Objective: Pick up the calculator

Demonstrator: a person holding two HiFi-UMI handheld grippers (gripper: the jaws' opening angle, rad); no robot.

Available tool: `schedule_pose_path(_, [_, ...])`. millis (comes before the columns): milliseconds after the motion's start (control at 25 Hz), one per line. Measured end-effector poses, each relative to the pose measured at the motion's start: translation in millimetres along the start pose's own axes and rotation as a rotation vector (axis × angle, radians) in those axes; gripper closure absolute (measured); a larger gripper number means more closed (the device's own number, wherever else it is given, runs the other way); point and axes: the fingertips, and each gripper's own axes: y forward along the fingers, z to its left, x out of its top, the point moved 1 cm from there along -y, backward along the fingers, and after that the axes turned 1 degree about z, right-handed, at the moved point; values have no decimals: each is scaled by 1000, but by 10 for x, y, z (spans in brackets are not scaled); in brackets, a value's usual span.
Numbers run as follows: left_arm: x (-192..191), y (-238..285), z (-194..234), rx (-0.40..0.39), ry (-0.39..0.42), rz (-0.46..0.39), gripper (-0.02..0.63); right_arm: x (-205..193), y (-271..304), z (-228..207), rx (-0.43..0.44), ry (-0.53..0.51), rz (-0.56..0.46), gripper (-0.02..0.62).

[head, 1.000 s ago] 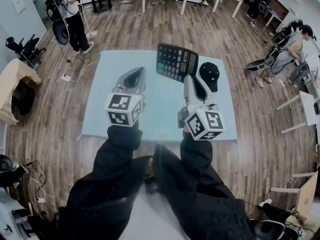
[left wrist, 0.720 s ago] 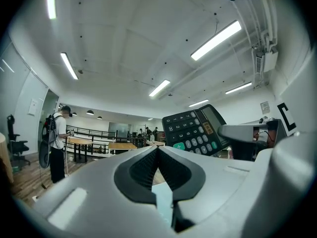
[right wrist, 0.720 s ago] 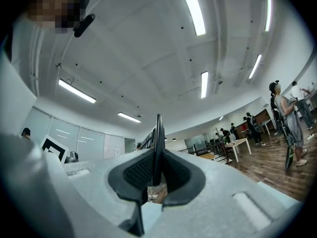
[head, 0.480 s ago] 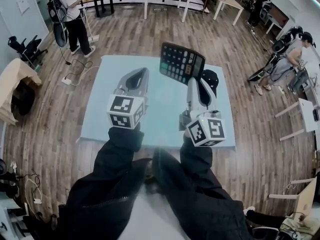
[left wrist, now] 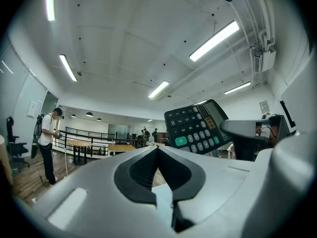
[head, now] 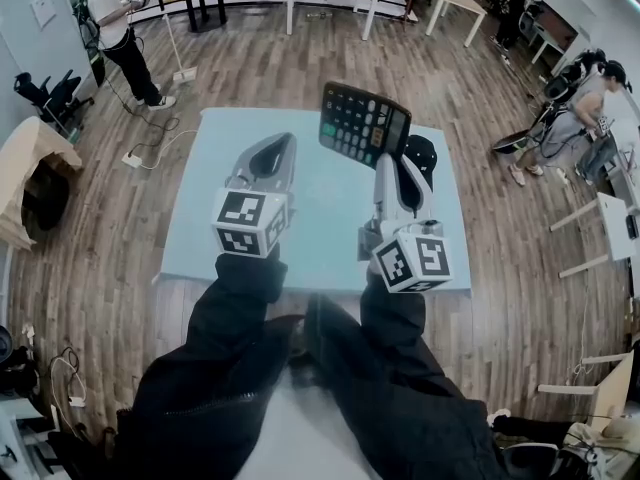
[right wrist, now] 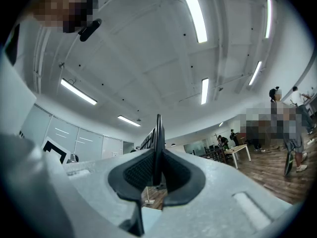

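Calculator: the flat black plastic calculator [head: 362,123] with rows of dark keys and one green key is off the bench. It is held in the air over the bench's far half, tilted, with its key face toward the head camera.
Right claw: the right claw [head: 388,165] is clamped on the calculator's near edge. In the right gripper view the calculator [right wrist: 158,133] shows edge-on as a thin dark blade, with the right claw [right wrist: 157,157] pressing a ribbed pad on each side.
Left claw: the left claw [head: 275,144] has its jaws together with nothing between them. In the left gripper view the tips of the left claw [left wrist: 157,150] meet. It hangs over the bench at 9 o'clock of the right claw, apart from the calculator.
Seen from the left: the calculator [left wrist: 198,128] sits at 2 o'clock, keys facing this camera, display toward the upper right.
Bench: the pale blue rectangular bench [head: 200,218].
Cap: a black fabric cap [head: 421,152] lies on the bench near its far right corner, at 4 o'clock of the calculator, partly behind the right claw.
Sleeves: black jacket sleeves [head: 235,318] run to both grippers.
Floor: brown wood-plank floor [head: 90,268] around the bench; a person [head: 118,33] stands at 11 o'clock.
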Motion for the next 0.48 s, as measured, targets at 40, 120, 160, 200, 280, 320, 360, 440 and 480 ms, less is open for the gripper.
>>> schedule_pose_path(40, [0,0,-4,0,-1,1,611,6,-3,0,1,0,0,552])
schedule_pose_path(120, [-2,4,-11,1,-2,5,611,16,-4,-7,-1,3,1,552])
schedule_pose_path(160, [-8,7,-12,1,-2,7,611,16,-4,-11,-3,5,2,552])
schedule_pose_path(200, [-18,8,-10,1,-3,8,611,12,-5,-13,-4,6,4,552])
schedule_pose_path(280, [-37,2,-1,-1,-3,11,611,4,-11,-5,-6,5,4,552])
schedule_pose_path(320, [-41,-4,1,-2,-2,12,611,6,-17,3,-6,4,2,552])
schedule_pose_path(360, [-40,-11,0,-4,-2,12,611,10,-25,10,-7,4,1,552])
schedule_pose_path(440, [-34,-16,-10,-7,-1,12,611,19,-37,14,-9,4,1,552])
schedule_pose_path(480, [-31,-12,-14,-9,-2,13,611,21,-35,11,-10,4,2,552])
